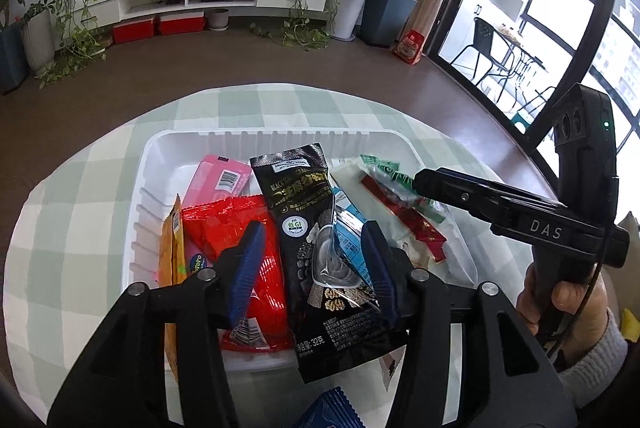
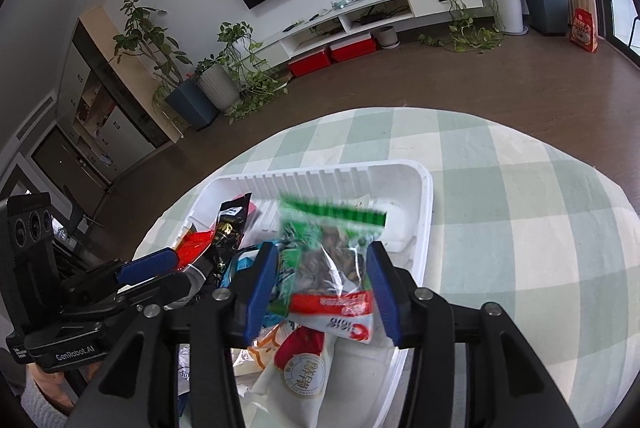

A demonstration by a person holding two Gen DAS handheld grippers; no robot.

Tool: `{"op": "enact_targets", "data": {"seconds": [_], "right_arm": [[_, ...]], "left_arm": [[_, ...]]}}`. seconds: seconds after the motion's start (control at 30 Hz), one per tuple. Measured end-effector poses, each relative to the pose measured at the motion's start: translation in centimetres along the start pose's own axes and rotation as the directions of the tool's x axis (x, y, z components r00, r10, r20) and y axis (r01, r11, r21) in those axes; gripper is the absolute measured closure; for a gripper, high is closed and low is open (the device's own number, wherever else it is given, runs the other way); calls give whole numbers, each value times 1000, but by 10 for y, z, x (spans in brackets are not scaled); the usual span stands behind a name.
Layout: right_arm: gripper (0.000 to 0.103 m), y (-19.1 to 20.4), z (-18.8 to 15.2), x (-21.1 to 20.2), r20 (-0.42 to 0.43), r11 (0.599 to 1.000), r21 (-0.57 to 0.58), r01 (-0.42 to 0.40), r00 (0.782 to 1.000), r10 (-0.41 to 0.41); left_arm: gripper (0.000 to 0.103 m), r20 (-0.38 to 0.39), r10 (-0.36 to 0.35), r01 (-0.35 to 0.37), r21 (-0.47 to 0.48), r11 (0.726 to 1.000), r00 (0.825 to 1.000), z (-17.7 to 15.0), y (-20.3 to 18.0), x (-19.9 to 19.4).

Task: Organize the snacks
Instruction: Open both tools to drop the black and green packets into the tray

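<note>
A white plastic tray (image 1: 280, 137) sits on the checked tablecloth and holds several snack packets. My left gripper (image 1: 313, 228) is open over it. A black nut packet (image 1: 304, 212) lies between its blue pads, resting on a red packet (image 1: 236, 220); neither pad presses it. A pink packet (image 1: 224, 180) lies further back. My right gripper (image 2: 323, 248) is open too. A blurred clear packet with a green top (image 2: 328, 252) hangs loose between its pads, above the tray's right half (image 2: 424, 212). The right gripper (image 1: 420, 184) reaches in from the right in the left wrist view.
A dark blue packet (image 1: 332, 412) lies on the cloth in front of the tray. A white pouch with a round label (image 2: 304, 368) lies at the tray's near end. The round table's edge (image 2: 520, 124) drops to a brown floor; plants and a TV unit stand far back.
</note>
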State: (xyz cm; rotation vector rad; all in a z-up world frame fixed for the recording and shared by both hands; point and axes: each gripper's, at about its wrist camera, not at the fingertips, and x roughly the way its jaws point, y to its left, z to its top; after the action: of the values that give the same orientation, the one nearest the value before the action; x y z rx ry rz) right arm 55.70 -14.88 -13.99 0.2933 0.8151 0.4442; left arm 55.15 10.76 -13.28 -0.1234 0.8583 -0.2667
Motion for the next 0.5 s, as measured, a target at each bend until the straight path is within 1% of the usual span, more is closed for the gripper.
{"op": "enact_targets", "data": {"seconds": [0.07,0.13,0.33,0.5], "right_arm": [[39,2,1,-4,18,1000,-14,9,1000,-9],[37,4,1,-7,31,999,-29,15,999,-14],[37,15,0,-21,53,998,-61,4,999,-1],[36,32,-7,-41,75,995,-97,-14,997,21]], "left_arm": [[55,7,8,-8,6,1000,1000,-1,0,-1],[55,10,12,-12,8,1000,1000,-2,0,-3],[55,34,16,-17,16,1000,999,-15,1,-21],[55,47,26,-27,35,999,999,-38,5,-47]]}}
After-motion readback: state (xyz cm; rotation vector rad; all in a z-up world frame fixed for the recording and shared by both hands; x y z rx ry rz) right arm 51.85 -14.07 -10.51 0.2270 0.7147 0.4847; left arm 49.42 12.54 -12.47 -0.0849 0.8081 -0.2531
